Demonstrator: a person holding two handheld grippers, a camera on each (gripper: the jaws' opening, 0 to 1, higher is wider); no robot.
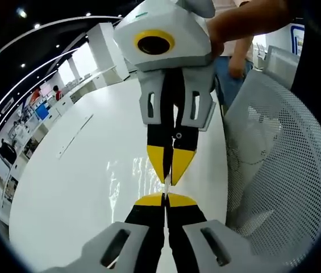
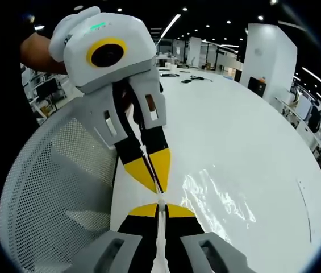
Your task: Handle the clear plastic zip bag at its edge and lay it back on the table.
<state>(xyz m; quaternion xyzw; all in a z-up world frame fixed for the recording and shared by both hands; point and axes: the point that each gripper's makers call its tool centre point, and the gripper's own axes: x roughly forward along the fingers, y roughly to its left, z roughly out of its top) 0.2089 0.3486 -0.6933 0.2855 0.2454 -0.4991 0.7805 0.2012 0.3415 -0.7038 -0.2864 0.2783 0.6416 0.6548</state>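
The clear plastic zip bag (image 1: 127,183) shows as wrinkled glare low over the white table (image 1: 75,187). My left gripper (image 1: 165,198) rises from the bottom of the left gripper view, jaws shut on the bag's edge. Tip to tip against it, my right gripper (image 1: 169,175) comes down from above, shut on the same edge. In the right gripper view the bag (image 2: 220,198) spreads to the right of the jaws. There my right gripper (image 2: 159,207) pinches a thin strip of film, and the left gripper (image 2: 155,183) meets it from the upper left.
A white mesh chair back (image 1: 279,170) stands close beside the table edge, also seen at the left as the chair back (image 2: 58,182). A person's hand (image 1: 245,23) holds the right gripper. The long table (image 2: 234,125) carries small items far off; office desks lie beyond.
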